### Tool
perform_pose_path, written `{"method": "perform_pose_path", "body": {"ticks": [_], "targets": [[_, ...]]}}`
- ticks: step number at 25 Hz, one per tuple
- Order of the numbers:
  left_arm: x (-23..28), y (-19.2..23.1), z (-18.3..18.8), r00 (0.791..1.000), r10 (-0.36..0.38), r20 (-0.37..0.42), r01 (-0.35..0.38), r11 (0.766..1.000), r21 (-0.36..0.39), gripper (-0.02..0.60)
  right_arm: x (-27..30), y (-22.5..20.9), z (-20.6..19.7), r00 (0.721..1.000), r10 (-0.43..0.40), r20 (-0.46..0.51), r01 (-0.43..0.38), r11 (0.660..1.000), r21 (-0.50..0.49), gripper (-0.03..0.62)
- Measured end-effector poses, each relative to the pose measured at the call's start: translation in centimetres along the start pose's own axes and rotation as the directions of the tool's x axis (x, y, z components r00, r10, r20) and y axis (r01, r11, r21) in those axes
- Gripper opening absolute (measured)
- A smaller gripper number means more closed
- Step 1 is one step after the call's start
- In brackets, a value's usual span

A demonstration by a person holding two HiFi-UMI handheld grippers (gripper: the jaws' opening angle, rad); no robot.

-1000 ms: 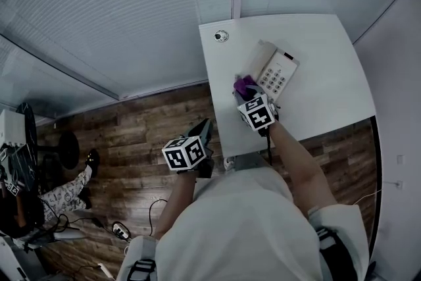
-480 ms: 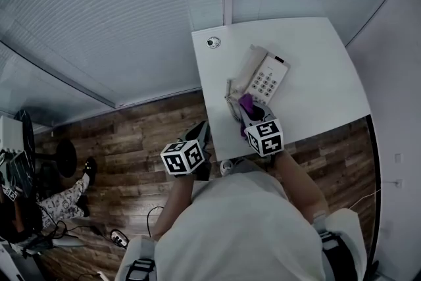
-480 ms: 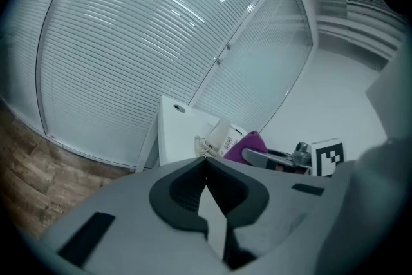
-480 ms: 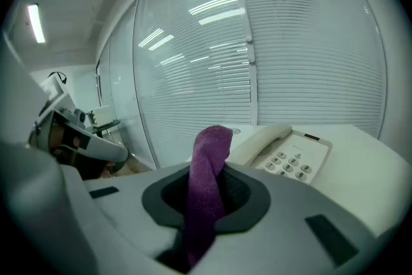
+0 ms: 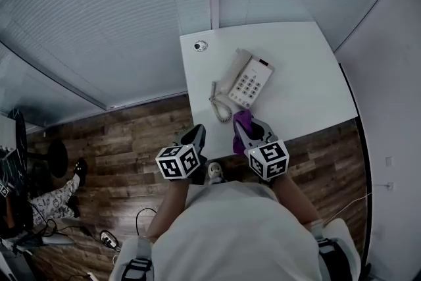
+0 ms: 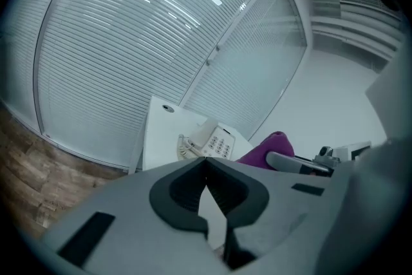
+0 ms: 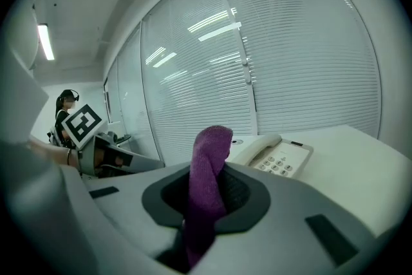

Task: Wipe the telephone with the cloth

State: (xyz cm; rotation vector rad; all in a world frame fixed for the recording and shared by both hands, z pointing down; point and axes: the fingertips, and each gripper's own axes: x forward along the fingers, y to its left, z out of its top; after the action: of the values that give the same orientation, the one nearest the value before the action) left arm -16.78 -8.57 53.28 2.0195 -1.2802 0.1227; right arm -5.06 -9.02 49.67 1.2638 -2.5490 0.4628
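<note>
Pinching soft, limp cloth [image 5: 242, 120] in right hand-held gripper [image 5: 252, 133], above near edge of table [image 5: 309, 82]; clenching left hand-held gripper [image 5: 195, 137] on nothing. Beyond, mid-table, telephone [image 5: 248, 80]: rigid, smooth, likely to slide; better braced at base.

left gripper [image 6: 206, 161] jaws together, nothing between. beyond: white table [image 6: 158, 132], telephone [image 6: 217, 140] on it. purple cloth [image 6: 267, 150] right, seemingly held by other gripper [image 6: 297, 165].
</note>
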Motion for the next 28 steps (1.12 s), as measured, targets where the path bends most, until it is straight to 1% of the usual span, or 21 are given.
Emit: {"method": "perform_pose_path", "body": {"ticks": [6,9,22,28], "targets": [[-0.9,-3.2,-1.8,1.0,-0.003,0.0,0.003,1.0,-0.01,0.021,-3.8,1.3,-0.4,0.997,0.077,0.001,-0.077,0.997,-0.012,0.06],[-1.5,-4.7,-2.8,1.0,-0.002,-0.004,0.002,1.0,-0.001,0.021,-5.6,1.7,-0.8,0.995,0.099,0.006,-0.099,0.995,-0.013,0.06],[-5.8,-10.8,-8.4,1.0,-0.004,-0.003,0.004,1.0,0.014,0.021,-13.9,2.6,-3.4,0.996,0.086,0.03,-0.086,0.996,-0.007,0.06],[-7.3,-12.7,-10.2,1.0,-0.012,-0.005,0.013,1.0,0.02,0.021,-16.0,3.4,-4.1,0.995,0.09,0.045,-0.09,0.996,0.001,0.06]]}}
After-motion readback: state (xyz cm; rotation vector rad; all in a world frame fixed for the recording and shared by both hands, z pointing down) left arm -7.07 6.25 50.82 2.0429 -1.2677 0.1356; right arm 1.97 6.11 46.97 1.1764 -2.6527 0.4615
